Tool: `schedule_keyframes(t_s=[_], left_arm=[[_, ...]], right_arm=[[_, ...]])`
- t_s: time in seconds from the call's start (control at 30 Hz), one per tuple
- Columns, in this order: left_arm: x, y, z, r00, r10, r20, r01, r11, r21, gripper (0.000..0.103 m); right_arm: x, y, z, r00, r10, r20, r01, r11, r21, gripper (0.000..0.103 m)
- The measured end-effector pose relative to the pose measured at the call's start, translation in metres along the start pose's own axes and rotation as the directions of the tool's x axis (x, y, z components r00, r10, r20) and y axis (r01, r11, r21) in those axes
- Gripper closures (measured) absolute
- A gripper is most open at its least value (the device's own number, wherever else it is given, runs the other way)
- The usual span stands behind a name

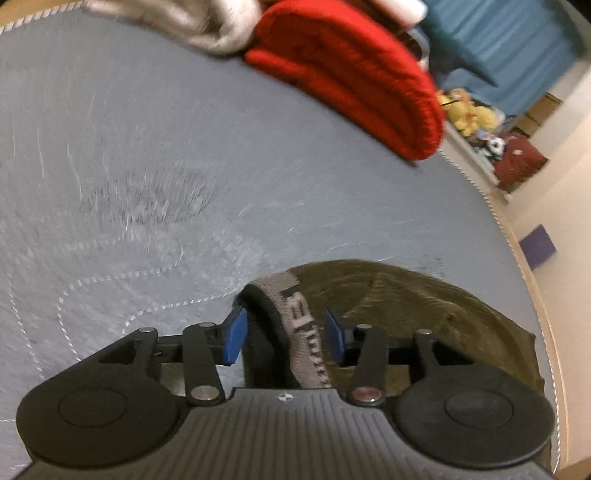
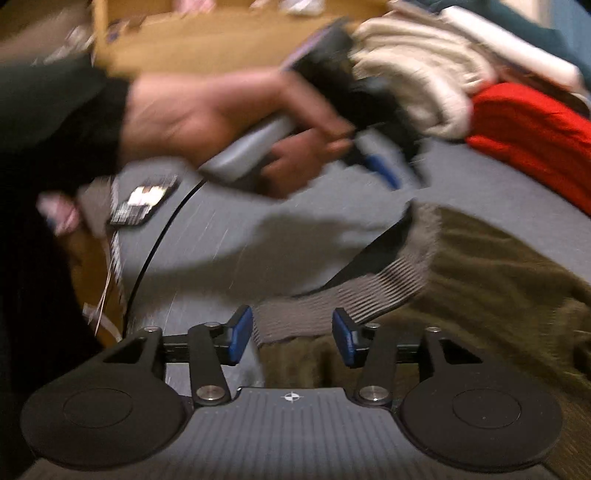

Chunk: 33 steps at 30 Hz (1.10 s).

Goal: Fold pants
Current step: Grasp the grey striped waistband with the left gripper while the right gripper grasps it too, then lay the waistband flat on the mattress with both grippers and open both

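Observation:
Olive green pants (image 1: 424,306) with a grey ribbed waistband (image 1: 303,321) lie on a grey-blue quilted cover (image 1: 184,129). My left gripper (image 1: 285,338) stands open over the waistband, which runs between the blue pads without being pinched. In the right wrist view the pants (image 2: 498,266) spread to the right. Their waistband (image 2: 351,291) reaches in between the pads of my right gripper (image 2: 291,336), which is open too. A person's hand (image 2: 221,110) holds the left gripper higher up, blurred, with one of its blue fingers (image 2: 384,171) showing.
A folded red garment (image 1: 362,74) and a cream knit (image 1: 207,26) lie at the far side of the cover. The cover's edge (image 1: 517,240) curves close on the right. A dark flat device (image 2: 144,201) and a black cable (image 2: 159,236) lie at the left, below a cardboard box (image 2: 221,40).

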<state>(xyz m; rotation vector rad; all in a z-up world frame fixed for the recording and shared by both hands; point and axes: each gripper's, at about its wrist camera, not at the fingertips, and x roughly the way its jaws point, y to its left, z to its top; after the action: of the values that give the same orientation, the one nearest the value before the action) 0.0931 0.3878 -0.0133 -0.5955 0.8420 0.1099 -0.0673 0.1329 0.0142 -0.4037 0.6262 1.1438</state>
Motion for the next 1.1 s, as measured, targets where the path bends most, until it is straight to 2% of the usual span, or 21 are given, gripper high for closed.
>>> schedule_keyframes(t_s=[0.1, 0.2, 0.3, 0.33, 0.37, 0.47, 0.5, 0.57, 0.7, 0.8, 0.97, 1.03, 1.1], left_arm=[[0.026, 0.006, -0.003, 0.999, 0.021, -0.044, -0.022, 1.0, -0.012, 0.049], [0.04, 0.005, -0.006, 0.998, 0.034, -0.05, -0.034, 0.999, -0.005, 0.046], [0.045, -0.003, -0.004, 0.998, 0.053, -0.035, -0.053, 0.998, 0.018, 0.045], [0.047, -0.006, -0.004, 0.998, 0.062, -0.03, -0.061, 0.998, 0.029, 0.045], [0.048, -0.009, -0.005, 0.997, 0.075, -0.025, -0.074, 0.996, 0.048, 0.046], [0.046, -0.015, -0.006, 0.995, 0.1, -0.018, -0.098, 0.991, 0.089, 0.058], [0.045, -0.015, -0.006, 0.994, 0.103, -0.019, -0.101, 0.991, 0.086, 0.063], [0.04, -0.017, -0.002, 0.994, 0.11, -0.011, -0.109, 0.99, 0.086, 0.068], [0.02, -0.026, 0.002, 0.993, 0.109, 0.053, -0.116, 0.984, 0.138, 0.071], [0.003, -0.029, 0.007, 0.991, 0.103, 0.089, -0.117, 0.981, 0.158, 0.072], [-0.02, -0.021, 0.014, 0.983, 0.129, 0.129, -0.15, 0.973, 0.173, 0.073], [-0.026, -0.016, 0.015, 0.979, 0.147, 0.139, -0.171, 0.968, 0.182, 0.072], [-0.025, -0.011, 0.015, 0.981, 0.156, 0.112, -0.175, 0.967, 0.187, 0.069]], right_arm=[[0.013, 0.012, -0.012, 0.997, 0.022, -0.074, -0.027, 0.997, -0.074, 0.037], [0.025, 0.02, -0.021, 0.989, 0.009, -0.149, -0.028, 0.991, -0.129, 0.037], [0.025, 0.024, -0.022, 0.99, 0.006, -0.144, -0.029, 0.987, -0.16, 0.038], [0.024, 0.024, -0.021, 0.989, 0.01, -0.148, -0.033, 0.988, -0.151, 0.04], [0.023, 0.024, -0.019, 0.988, 0.014, -0.155, -0.036, 0.989, -0.141, 0.047], [0.022, 0.019, -0.015, 0.988, -0.019, -0.156, -0.005, 0.988, -0.156, 0.079], [0.019, 0.016, -0.012, 0.988, -0.018, -0.157, -0.006, 0.988, -0.151, 0.085], [0.013, 0.011, -0.007, 0.989, 0.01, -0.147, -0.028, 0.992, -0.122, 0.091], [0.008, 0.018, 0.0, 0.99, 0.005, -0.141, -0.026, 0.988, -0.155, 0.093], [0.007, 0.022, 0.006, 0.991, 0.004, -0.131, -0.022, 0.99, -0.137, 0.094], [0.006, 0.033, 0.021, 0.997, 0.044, -0.067, -0.054, 0.987, -0.152, 0.094], [0.004, 0.041, 0.029, 0.998, 0.06, -0.03, -0.064, 0.983, -0.17, 0.094], [0.006, 0.047, 0.036, 0.997, 0.079, -0.007, -0.079, 0.982, -0.173, 0.095]])
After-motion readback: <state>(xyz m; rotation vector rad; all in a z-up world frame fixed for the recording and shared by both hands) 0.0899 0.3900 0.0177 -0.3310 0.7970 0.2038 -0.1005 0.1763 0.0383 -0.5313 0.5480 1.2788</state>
